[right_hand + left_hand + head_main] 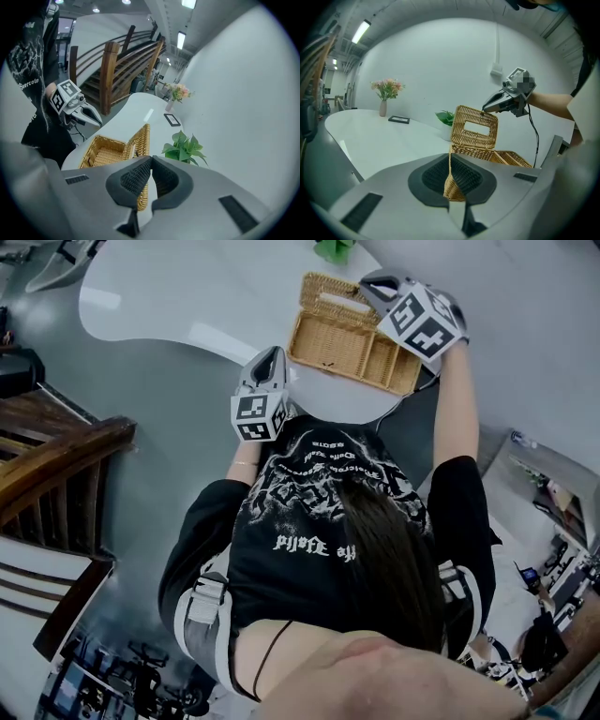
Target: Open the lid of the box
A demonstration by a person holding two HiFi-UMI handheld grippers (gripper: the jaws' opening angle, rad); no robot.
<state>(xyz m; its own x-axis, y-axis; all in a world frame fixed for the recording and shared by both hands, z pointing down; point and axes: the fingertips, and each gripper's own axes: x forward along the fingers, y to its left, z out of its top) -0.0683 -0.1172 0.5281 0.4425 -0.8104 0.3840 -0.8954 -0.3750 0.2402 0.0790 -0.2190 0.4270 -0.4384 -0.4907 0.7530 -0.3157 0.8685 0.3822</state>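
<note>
The woven wicker box stands on the white surface, its lid raised upright. The left gripper's fingers clamp the box's wall, and the right gripper's fingers clamp the lid's edge.

Box on table, plant behind it

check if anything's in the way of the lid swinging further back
The potted plant stands on the table behind the upright lid of the box, apart from it, and might catch it if laid fully back. Nothing else shows there.
</note>
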